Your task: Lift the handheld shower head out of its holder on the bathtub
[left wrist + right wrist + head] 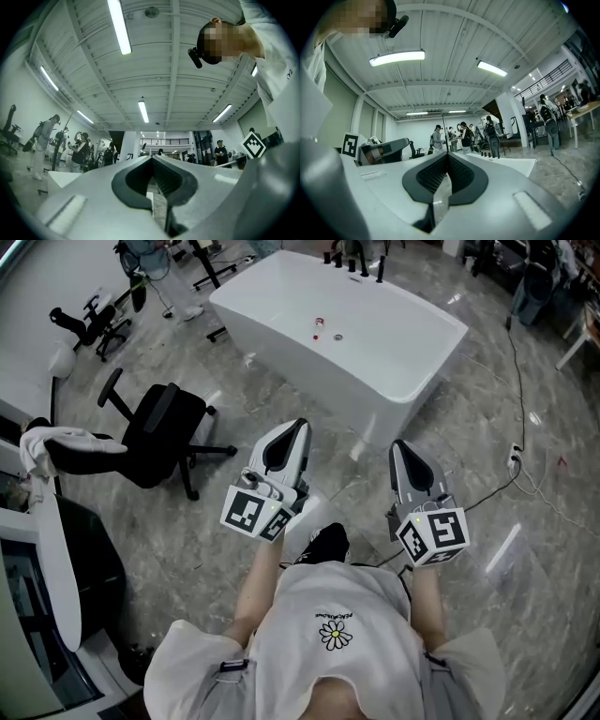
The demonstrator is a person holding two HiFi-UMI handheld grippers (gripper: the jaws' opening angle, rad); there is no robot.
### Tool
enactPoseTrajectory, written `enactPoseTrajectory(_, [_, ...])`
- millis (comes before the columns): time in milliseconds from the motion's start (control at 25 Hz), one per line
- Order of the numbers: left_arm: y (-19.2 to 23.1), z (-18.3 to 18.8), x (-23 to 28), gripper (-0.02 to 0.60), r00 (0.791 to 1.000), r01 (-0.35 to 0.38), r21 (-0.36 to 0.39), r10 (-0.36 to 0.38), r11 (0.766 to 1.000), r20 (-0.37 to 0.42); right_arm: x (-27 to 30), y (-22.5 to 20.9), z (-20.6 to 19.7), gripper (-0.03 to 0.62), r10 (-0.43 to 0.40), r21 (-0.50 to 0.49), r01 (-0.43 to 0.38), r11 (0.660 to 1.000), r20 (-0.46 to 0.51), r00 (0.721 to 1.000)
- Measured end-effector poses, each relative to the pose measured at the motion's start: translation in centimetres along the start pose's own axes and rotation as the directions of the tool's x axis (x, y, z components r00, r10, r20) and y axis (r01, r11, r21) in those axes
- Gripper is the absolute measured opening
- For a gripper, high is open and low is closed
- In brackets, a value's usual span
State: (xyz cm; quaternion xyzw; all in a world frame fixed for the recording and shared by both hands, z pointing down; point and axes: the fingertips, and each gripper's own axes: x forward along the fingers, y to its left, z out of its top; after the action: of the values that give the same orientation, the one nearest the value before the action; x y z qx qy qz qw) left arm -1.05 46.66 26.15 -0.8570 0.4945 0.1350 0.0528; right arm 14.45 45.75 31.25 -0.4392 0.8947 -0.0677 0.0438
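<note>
Both grippers are up in front of me, and nothing is grabbed. The left gripper (298,430) has its jaws pressed together at the tips with nothing between them; its own view shows only ceiling lights and people far off. The right gripper (398,447) is the same, tips meeting and empty.

The white bathtub (281,282) sits ahead across the marble floor, well apart from both grippers, with its long axis running diagonally from near-right to far-left in the head view. The handheld shower head should be among the black fittings (354,262) on the tub's far rim. They read as short upright posts, too small for me to tell which is the shower head or its holder, or which way its handle lies.

So the target lies straight ahead and beyond the whole tub, roughly between the two grippers' lines and a touch closer to the right one. My call is that the right gripper is the likelier one to reach in. An office chair (164,432) stands at the tub's left, and cables trail on the floor at the right. The jaws need to spread before any grab, and the approach hasn't started.
</note>
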Motion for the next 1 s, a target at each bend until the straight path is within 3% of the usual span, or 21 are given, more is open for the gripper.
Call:
enactPoseTrajectory(320, [4.4, -2.6, 2.9, 0.0, 1.0, 0.023, 0.004, -0.023, 1.0, -0.005, 6.2, -1.9, -2.3, 0.025, 0.031, 0.015, -0.03, 0.999, -0.046, 0.998])
enactPoseTrajectory(560, [12.8, -3.8, 9.9, 0.0, 0.999, 0.009, -0.007, -0.008, 1.0, 0.042, 15.2, -5.8, -0.3, 0.025, 0.032, -0.027, -0.033, 0.999, -0.045, 0.998])
enactPoseTrajectory(800, [20.1, -4.1, 16.7, 0.0, 0.996, -0.013, -0.045, 0.017, 0.999, 0.092, 24.0, -10.8, 1.5, 0.025, -0.023, -0.021, 0.022, 1.0, -0.048, 0.999])
enactPoseTrajectory(1000, [24.2, -5.2, 20.0, 0.0, 0.997, -0.013, -0.054, 0.017, 0.998, 0.07, 29.1, -11.4, 1.6, 0.025, -0.013, -0.015, 0.012, 1.0, -0.059, 0.998])
